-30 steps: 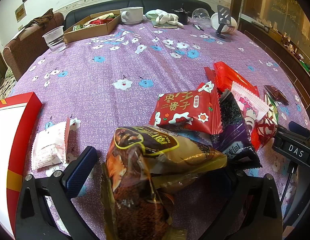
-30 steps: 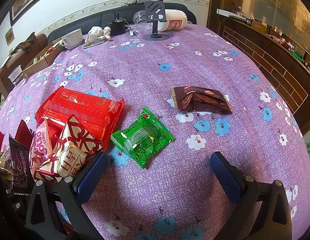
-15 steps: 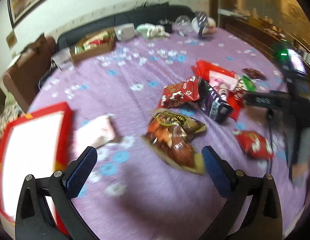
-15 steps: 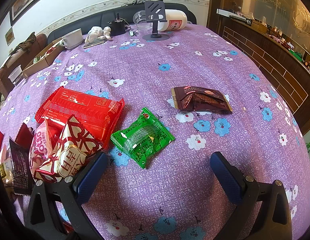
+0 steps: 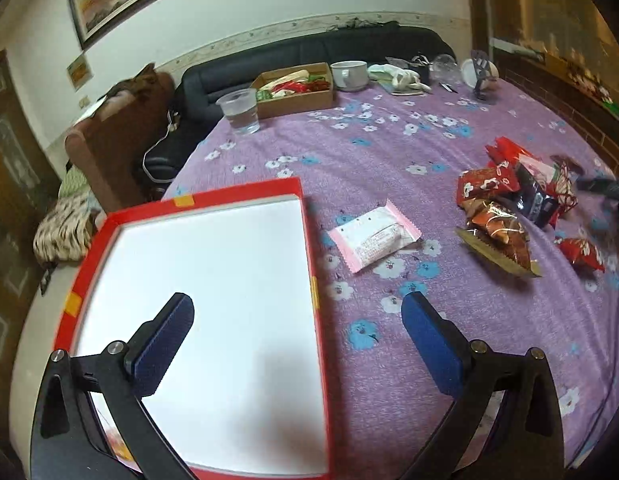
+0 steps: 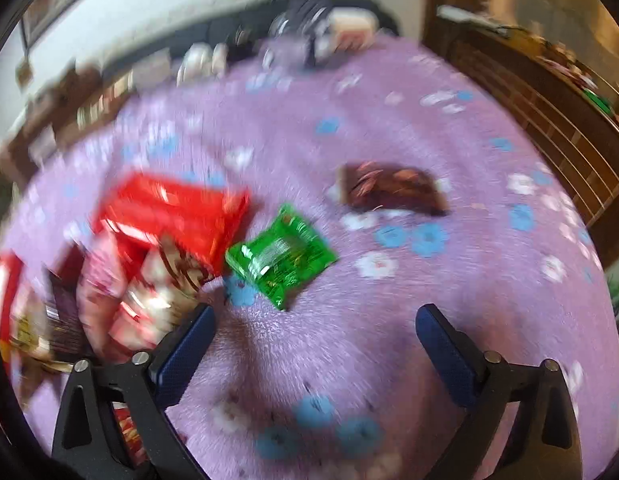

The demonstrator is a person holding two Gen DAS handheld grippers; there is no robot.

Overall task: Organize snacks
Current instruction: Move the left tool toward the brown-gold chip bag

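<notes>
Your left gripper (image 5: 297, 326) has its jaws wide apart, holding nothing, over the red box (image 5: 305, 216). Your right gripper (image 6: 315, 330) too. The shiny snacks (image 5: 505, 208) sit at the frame's right.

One red box (image 5: 306, 216) with a white inside lay on the table. One pink packet (image 5: 375, 236), one green packet (image 6: 280, 255) and one brown packet (image 6: 391, 190) lay singly. One plastic cup (image 5: 239, 111) and one mug (image 5: 350, 75) stood far off.
</notes>
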